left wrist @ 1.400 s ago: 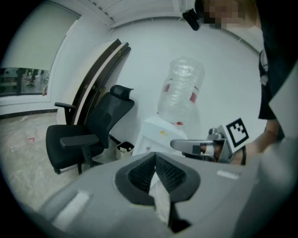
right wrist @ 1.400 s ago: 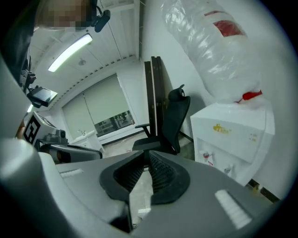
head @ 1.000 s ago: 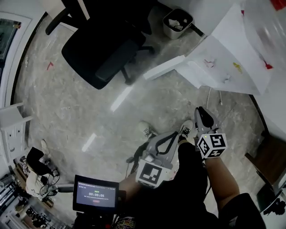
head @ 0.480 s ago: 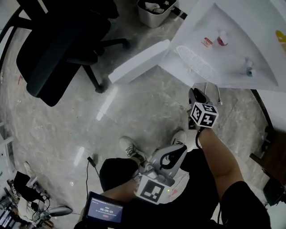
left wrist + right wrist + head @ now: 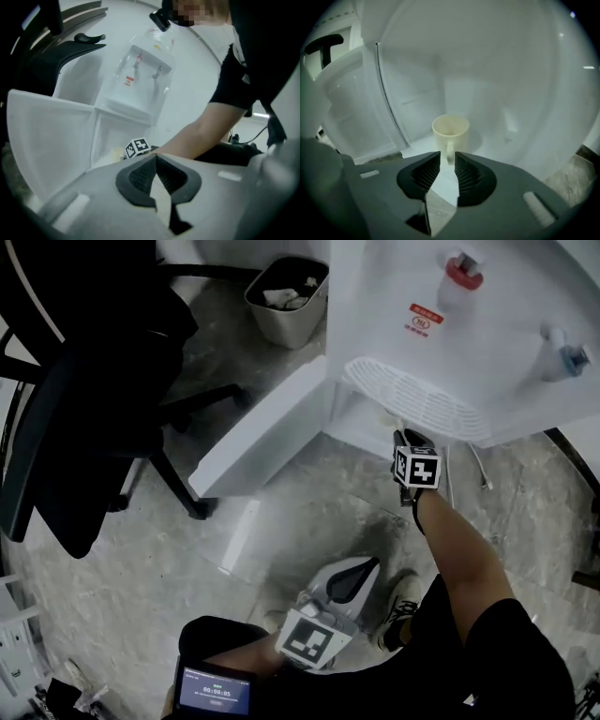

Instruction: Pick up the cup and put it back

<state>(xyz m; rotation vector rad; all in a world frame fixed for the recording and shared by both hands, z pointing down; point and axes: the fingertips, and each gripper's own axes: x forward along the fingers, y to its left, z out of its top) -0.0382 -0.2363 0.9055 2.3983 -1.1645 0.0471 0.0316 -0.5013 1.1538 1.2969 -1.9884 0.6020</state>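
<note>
Cup point(image 5: 450, 131): we see it in the middle of the right gripper view, upright on the white floor of the cupboard under the water dispenser point(image 5: 487, 352), handle turned toward the camera. We can't see it in the head view.
Right tongs point(image 5: 447, 157): a narrow gap and they have just been opening. The cup's handle lines up with the gap, right at the tips. The pads are not pressing on it, so we read no grip.
Right arm: in the head view it runs from the lower right up to the dispenser, and the marker cube point(image 5: 416, 468) sits just below the drip tray point(image 5: 412, 399).
Left tongs point(image 5: 154, 157): tips together, nothing between them. In the head view they sit at bottom centre, well apart from the cupboard.
Cupboard door point(image 5: 267, 432): swung open toward the left of the head view, over the floor point(image 5: 309, 512).
Taps: red one point(image 5: 461, 270) at the top of the head view, blue one point(image 5: 569, 352) at upper right.
Other things: a black office chair point(image 5: 84, 381) at left, a bin point(image 5: 286, 301) at top centre and a small lit screen point(image 5: 214, 695) at the bottom edge.
</note>
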